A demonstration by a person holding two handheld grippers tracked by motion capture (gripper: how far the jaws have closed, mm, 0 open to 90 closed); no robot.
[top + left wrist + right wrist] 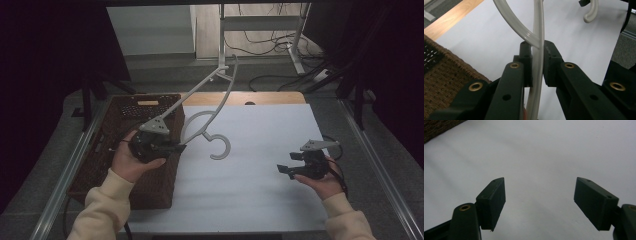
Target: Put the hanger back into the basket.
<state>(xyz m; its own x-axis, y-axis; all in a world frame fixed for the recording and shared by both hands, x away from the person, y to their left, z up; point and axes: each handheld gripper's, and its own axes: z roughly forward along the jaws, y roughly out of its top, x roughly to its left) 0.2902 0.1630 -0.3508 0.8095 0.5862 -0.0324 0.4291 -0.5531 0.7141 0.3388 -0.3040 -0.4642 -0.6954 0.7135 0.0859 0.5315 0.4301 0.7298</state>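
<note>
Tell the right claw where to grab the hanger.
Take the hook, coming from the right with jaws across its thin curve. The left claw already clamps a bar of the hanger, so the hook end hangs free over the table, facing the open right claw.

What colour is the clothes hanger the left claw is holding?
Pale grey-white plastic clothes hanger, clearest in the left gripper view.

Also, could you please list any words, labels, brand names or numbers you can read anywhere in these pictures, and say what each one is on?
None: no readable text on the white plastic clothes hanger, the brown woven wicker basket, the pale grey table sheet, the left gripper or the right gripper.
The pale tag on the basket's far rim is too small to tell.
</note>
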